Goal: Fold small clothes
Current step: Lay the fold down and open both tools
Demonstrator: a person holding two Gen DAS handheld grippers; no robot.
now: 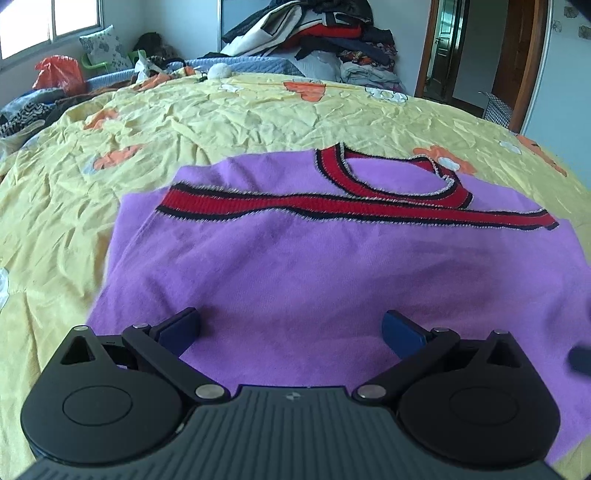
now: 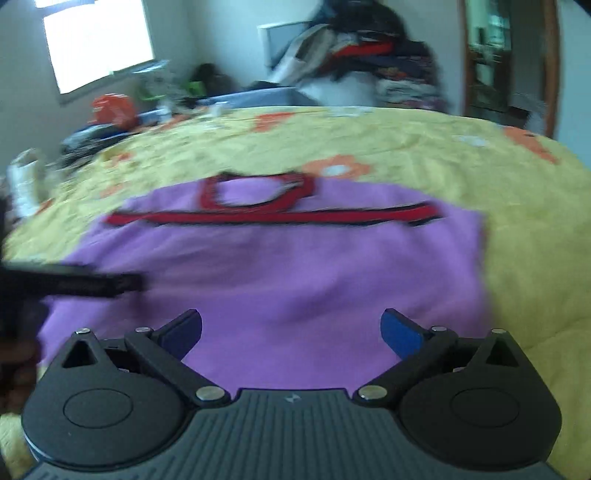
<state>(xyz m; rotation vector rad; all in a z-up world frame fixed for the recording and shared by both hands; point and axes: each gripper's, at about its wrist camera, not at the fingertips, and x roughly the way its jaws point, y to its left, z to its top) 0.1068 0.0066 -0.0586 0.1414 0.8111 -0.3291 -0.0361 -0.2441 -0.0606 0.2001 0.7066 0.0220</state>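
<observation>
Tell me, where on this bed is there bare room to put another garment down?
Bare yellow bedspread lies beyond the purple sweater's red collar, up to the clothes pile. Another bare strip runs along the sweater's left edge. It is crowded at the far left edge, around the orange bag, and at the pile by the wall.

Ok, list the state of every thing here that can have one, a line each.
purple sweater: lying flat on the bed, partly folded, red trim across its top
left gripper: open, holding nothing
right gripper: open, holding nothing
yellow bedspread: spread out, wrinkled
clothes pile: heaped, unfolded
door: open
</observation>
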